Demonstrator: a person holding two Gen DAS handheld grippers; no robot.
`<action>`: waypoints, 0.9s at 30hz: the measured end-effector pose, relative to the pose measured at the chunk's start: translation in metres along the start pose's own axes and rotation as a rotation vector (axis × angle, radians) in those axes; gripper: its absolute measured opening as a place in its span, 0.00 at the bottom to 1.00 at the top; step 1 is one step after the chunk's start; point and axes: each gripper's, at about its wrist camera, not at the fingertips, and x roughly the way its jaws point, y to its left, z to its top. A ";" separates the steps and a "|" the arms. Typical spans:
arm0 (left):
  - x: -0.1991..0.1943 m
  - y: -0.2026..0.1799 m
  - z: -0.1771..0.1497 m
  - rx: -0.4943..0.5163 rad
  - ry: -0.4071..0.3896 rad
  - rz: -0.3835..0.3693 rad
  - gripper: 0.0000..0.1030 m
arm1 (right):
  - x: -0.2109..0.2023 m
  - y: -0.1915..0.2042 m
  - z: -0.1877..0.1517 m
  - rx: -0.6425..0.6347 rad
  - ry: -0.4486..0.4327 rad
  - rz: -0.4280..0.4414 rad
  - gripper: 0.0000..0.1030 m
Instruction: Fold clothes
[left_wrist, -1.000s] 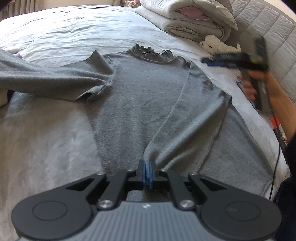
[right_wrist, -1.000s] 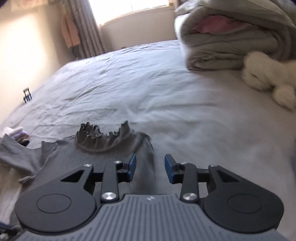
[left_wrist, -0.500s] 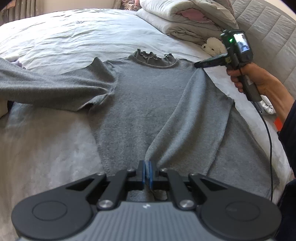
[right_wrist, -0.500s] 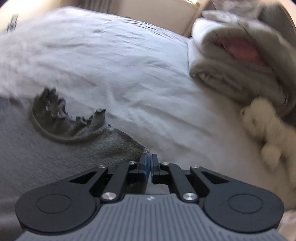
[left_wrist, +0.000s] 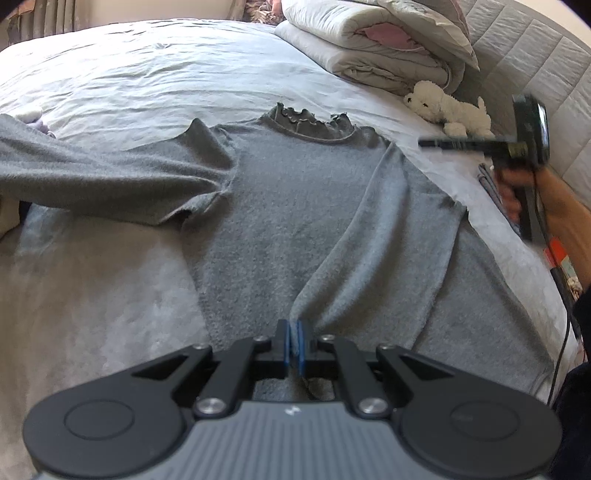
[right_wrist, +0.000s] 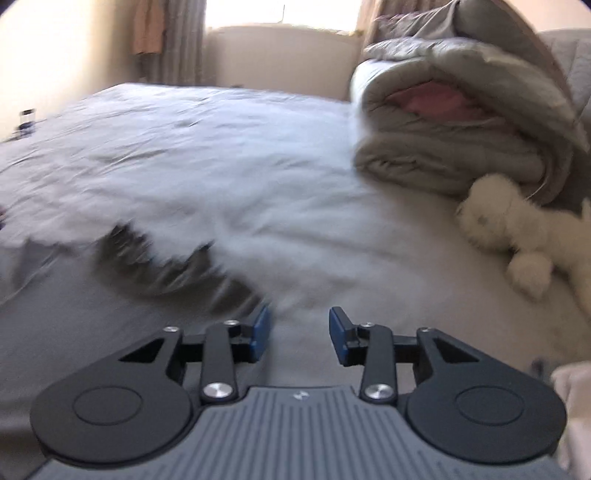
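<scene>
On the pale bed (left_wrist: 155, 74), left claw (left_wrist: 294, 343) pinches the grey top (left_wrist: 295, 206); right claw (right_wrist: 299, 334), just parted, holds nothing.

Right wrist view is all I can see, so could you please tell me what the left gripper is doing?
Observer: The left gripper is shut on the cuff of the grey sweater, holding the folded sleeve, which lies diagonally across the body.
Operator: Thank you. Where is the other sleeve, please?
Observer: The other sleeve is not yet folded; it lies stretched out flat from the body towards the left edge of the left wrist view.
</scene>
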 end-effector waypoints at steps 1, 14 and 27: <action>0.000 0.000 0.000 0.000 -0.002 0.004 0.04 | -0.001 0.002 -0.007 -0.011 0.019 0.021 0.31; 0.002 0.005 -0.001 -0.036 -0.003 0.011 0.04 | -0.029 0.001 -0.057 0.008 0.153 0.074 0.32; -0.007 0.010 -0.001 -0.063 -0.037 0.004 0.05 | -0.054 -0.011 -0.068 0.140 0.110 0.138 0.08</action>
